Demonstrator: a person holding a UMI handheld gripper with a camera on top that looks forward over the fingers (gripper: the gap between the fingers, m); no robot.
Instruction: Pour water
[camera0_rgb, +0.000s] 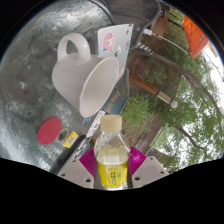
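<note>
Yellow-labelled clear plastic bottle (111, 152) with a pale cap is sitting clamped between the gripper (111, 168)'s two magenta pads (88, 160), both fingers pressing on its sides. At eleven o'clock from the bottle, a white ceramic mug (84, 76) is lying tipped, handle upward, on a shiny metal tabletop (35, 70). A red round lid (49, 129) is resting at nine o'clock. Green trees (175, 105) are showing at two o'clock.

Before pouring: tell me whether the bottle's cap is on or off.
On: the bottle, held between the fingers, shows a pale cap at its top, just short of the mug.
</note>
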